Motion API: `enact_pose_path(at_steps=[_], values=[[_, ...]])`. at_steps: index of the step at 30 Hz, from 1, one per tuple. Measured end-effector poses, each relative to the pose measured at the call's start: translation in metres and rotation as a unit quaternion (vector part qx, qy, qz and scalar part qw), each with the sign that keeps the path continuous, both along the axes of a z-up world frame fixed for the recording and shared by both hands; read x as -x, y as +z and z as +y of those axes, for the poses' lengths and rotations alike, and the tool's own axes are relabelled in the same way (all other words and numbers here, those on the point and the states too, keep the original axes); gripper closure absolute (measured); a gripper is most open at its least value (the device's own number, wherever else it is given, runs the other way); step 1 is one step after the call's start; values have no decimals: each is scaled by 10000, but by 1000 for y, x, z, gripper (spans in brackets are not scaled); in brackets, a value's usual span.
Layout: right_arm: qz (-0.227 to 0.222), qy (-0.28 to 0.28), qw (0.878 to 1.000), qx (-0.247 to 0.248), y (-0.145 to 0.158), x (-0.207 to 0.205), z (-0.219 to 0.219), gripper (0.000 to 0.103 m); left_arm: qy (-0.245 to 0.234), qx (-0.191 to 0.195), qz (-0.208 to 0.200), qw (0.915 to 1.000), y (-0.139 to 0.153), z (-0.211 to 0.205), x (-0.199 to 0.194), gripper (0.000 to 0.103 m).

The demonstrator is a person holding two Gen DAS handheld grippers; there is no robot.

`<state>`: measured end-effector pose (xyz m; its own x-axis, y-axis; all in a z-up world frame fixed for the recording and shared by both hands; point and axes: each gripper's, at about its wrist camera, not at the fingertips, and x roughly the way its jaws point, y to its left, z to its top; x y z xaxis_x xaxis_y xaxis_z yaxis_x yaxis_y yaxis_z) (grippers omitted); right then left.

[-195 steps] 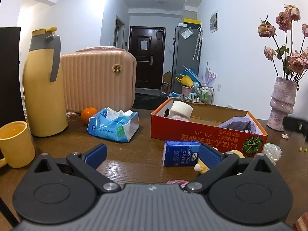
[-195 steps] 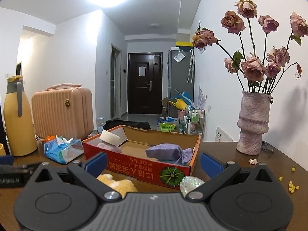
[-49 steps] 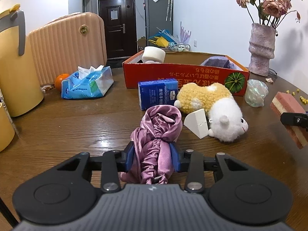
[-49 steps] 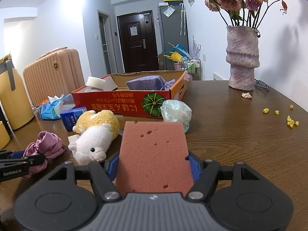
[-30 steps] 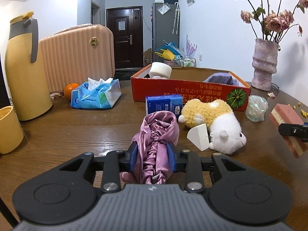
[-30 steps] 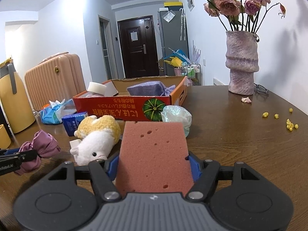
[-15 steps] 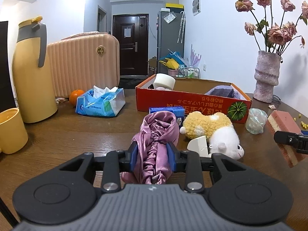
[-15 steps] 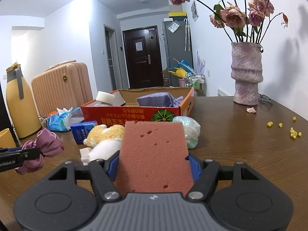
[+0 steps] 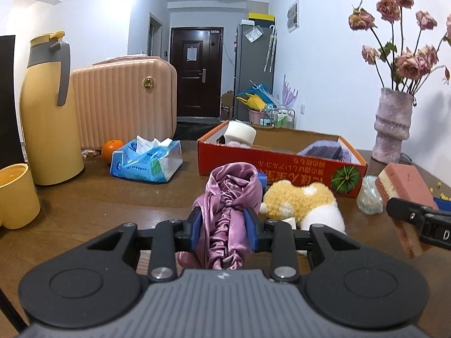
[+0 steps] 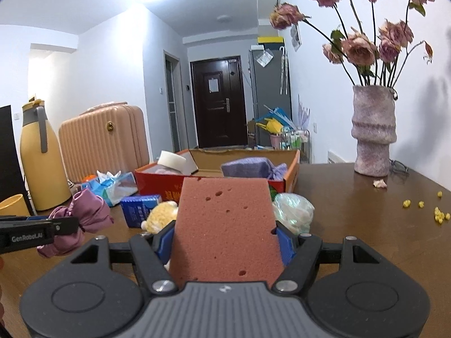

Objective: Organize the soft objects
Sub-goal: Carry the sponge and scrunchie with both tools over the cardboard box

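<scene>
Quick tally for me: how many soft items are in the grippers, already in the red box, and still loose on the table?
In grippers: 2 (purple satin cloth, pink sponge)
In red box: 2 (white foam roll, lavender pouch)
Loose on table: 2 (plush toy, plastic-wrapped bundle)
Total: 6

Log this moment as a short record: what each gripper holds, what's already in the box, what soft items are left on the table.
left gripper: shut on the purple satin cloth
right gripper: shut on the pink sponge
red cardboard box: holds a white foam roll and a lavender pouch
left on table: plush toy, clear plastic bag, blue tissue pack
</scene>
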<state>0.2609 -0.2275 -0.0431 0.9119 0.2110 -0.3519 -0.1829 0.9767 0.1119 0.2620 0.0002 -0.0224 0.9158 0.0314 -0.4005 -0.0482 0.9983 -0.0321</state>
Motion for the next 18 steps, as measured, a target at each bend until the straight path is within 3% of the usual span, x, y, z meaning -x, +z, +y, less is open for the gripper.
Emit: enact_pose_path(at_steps=[18], values=[[-302, -148, 9991, -276, 14, -29, 13, 35, 159, 299, -205, 9992, 18, 1, -24, 70]])
